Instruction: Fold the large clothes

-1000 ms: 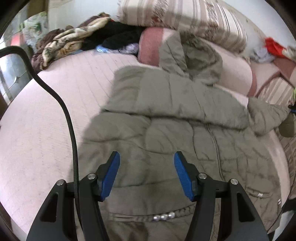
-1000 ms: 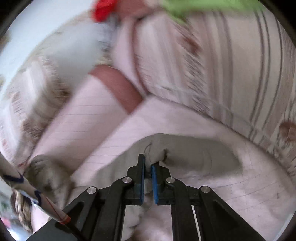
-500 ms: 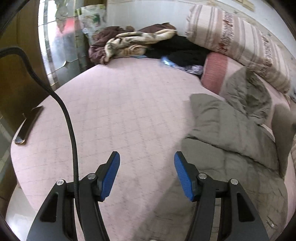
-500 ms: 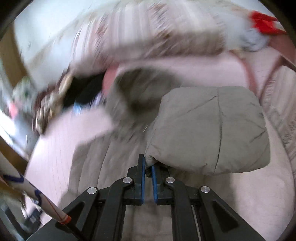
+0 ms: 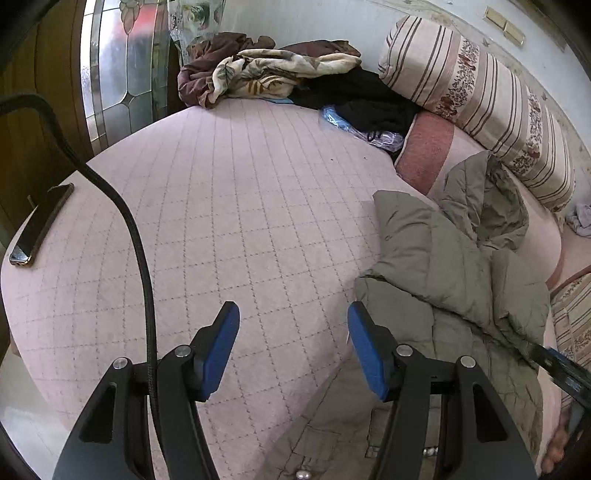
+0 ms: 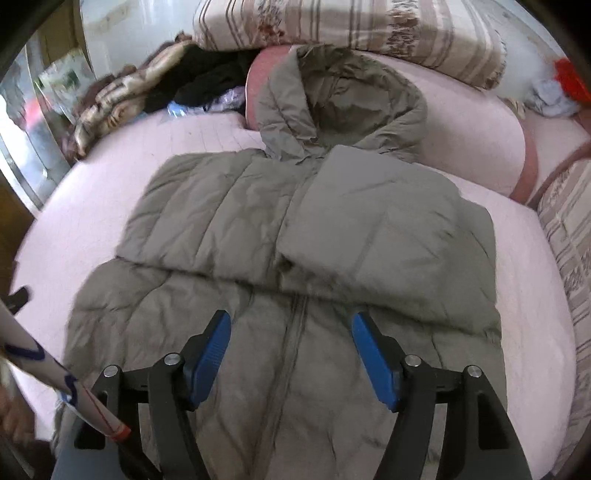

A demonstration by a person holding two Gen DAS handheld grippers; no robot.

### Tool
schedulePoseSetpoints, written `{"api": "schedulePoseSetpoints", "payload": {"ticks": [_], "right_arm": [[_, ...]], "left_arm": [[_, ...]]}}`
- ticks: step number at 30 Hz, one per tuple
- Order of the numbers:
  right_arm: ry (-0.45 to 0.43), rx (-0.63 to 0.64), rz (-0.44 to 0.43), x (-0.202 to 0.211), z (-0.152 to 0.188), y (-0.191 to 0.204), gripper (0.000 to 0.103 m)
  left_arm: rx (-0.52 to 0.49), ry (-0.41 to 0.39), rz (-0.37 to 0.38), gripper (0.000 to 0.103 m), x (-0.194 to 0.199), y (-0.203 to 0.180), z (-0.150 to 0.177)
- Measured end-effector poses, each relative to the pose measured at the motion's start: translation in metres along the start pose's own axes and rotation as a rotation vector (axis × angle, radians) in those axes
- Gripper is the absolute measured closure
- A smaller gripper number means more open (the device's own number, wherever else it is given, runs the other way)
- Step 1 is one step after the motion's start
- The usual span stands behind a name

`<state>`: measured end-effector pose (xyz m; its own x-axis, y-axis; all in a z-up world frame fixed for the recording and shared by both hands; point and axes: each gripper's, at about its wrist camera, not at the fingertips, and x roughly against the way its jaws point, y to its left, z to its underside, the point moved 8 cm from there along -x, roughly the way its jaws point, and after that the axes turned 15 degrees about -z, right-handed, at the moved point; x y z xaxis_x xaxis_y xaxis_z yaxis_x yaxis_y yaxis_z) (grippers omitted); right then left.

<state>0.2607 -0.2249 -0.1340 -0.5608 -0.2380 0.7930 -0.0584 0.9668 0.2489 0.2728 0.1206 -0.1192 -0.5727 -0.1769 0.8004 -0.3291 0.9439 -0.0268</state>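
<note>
Right wrist view: right gripper (image 6: pixel 291 354) fingers opening, empty, above jacket (image 6: pixel 288 236); left gripper (image 5: pixel 293 345) spread, empty.

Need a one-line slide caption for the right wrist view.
Right gripper opening, empty, above a grey hooded jacket with both sleeves folded across its chest.

A wide bed covered in a pale pink quilted sheet with a stitched grid (image 5: pixel 236 206) fills the room, with a long striped, flower-printed bolster (image 5: pixel 480 99) along its head against a plain white wall (image 5: pixel 332 22). At the far corner lies a heap of brown and cream patterned blankets (image 5: pixel 258 70) beside dark clothes. A brown wooden door with leaded frosted glass panes (image 5: pixel 118 74) lets in daylight.
</note>
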Motion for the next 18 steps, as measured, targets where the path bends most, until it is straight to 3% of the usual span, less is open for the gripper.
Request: {"api": "schedulePoseSetpoints", "payload": {"ticks": [3,5,7,10,11,12,15,18], "right_arm": [[-0.09,-0.043,0.021,0.036,0.001,-0.022,0.03],[-0.156,-0.084,0.124,0.054,-0.002,-0.052,0.033],[-0.16,-0.127,0.217,0.053,-0.008,-0.083,0.055],[-0.143,-0.193,0.381,0.039,-0.017,-0.133,0.067],[-0.13,-0.238,0.397,0.03,-0.019,-0.149,0.067],[-0.118,-0.278,0.384,0.024,-0.019,-0.158,0.07],[-0.102,-0.405,0.238,-0.004,-0.028,-0.166,0.075],[-0.13,-0.33,0.142,-0.019,-0.06,-0.123,0.082]], "left_arm": [[-0.006,0.006,-0.001,0.043,-0.002,-0.002,0.002],[-0.009,0.018,-0.005,0.043,-0.004,-0.003,0.005],[-0.011,0.03,-0.004,0.043,-0.007,-0.005,0.006],[-0.009,0.035,-0.014,0.043,-0.01,-0.006,0.007],[-0.002,0.035,-0.016,0.043,-0.011,-0.005,0.006],[0.004,0.034,-0.019,0.043,-0.012,-0.004,0.006],[0.005,0.047,-0.029,0.043,-0.018,-0.004,0.005],[0.005,0.066,-0.02,0.043,-0.023,-0.008,0.006]]}}
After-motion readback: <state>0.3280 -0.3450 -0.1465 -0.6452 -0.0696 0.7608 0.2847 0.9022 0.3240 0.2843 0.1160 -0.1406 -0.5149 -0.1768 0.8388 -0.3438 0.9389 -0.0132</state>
